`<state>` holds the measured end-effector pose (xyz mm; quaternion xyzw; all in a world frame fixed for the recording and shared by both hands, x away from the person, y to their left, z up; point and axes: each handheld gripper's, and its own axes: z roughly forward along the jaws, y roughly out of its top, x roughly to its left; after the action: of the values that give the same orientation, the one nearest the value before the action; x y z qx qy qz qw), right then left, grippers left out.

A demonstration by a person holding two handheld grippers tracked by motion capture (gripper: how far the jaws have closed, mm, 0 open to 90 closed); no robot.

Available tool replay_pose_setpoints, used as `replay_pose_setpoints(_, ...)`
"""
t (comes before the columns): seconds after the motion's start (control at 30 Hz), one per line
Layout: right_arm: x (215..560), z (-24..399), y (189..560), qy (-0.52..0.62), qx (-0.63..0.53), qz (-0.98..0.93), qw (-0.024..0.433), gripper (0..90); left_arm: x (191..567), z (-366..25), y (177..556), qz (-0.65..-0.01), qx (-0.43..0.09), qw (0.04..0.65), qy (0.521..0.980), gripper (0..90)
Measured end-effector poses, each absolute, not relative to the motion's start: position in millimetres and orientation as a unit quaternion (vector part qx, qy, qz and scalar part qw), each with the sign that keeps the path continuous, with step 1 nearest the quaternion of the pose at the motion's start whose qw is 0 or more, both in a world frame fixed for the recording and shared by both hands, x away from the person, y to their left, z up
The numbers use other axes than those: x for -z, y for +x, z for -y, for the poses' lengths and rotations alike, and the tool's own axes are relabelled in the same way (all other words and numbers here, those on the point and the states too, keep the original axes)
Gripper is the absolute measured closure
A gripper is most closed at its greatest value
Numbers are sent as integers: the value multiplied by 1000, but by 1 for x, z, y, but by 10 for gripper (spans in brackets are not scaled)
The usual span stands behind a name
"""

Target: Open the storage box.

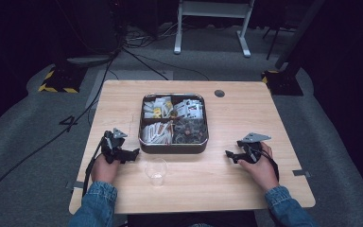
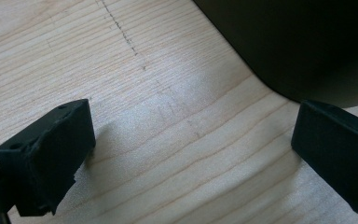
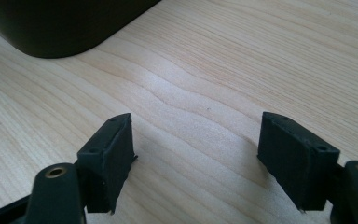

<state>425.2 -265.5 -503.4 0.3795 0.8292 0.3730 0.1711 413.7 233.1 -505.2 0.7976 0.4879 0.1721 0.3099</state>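
A: We log the left tool (image 1: 133, 154) resting on the bench (image 1: 227, 189), held in the person's left hand (image 1: 105, 169). In the left gripper view its jaws stand wide apart with bare wood grain between them, nothing gripped.

B: Agreed. We note the right tool (image 1: 230, 155) likewise down on the bench, in the right hand (image 1: 261, 169). In the right gripper view its jaws are spread as wide, bare bench between them, nothing held.

A: Things nearest the tools: we record a clear plastic cup (image 1: 156, 170) standing upright, just beside the left tool on its inner side, not touching it, and well apart from the right tool.

B: We add the dark tray (image 1: 173, 147), which sits between the two tools and a little ahead of both. Its rounded corner shows dark just ahead of the left tool's jaws (image 2: 307, 46) and again ahead of the right tool's jaws, off to one side (image 3: 60, 28). Neither tool touches it.

A: The tray has four compartments. We see white packets in three of them and brownish pieces in the one nearest the right tool; what they are exactly, we cannot tell.

B: Both tools point inward toward each other across the bench, the cup nearer the left one.
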Motion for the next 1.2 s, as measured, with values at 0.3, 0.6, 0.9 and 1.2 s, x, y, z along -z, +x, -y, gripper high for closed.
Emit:
replay_pose_setpoints(0.3,500,267,425,378,-370,-833,161,382,505,-232,414,-490,-173,308,797,0)
replay_pose_setpoints(0.6,478,259,422,371,-415,-820,136,410,505,-231,413,-498,-175,307,792,0)
replay_pose_setpoints(0.9,448,241,423,355,-420,-826,125,436,505,-231,413,-496,-175,306,793,0)
replay_pose_setpoints(1.2,430,233,430,370,-431,-816,109,453,505,-231,413,-496,-175,307,793,0)
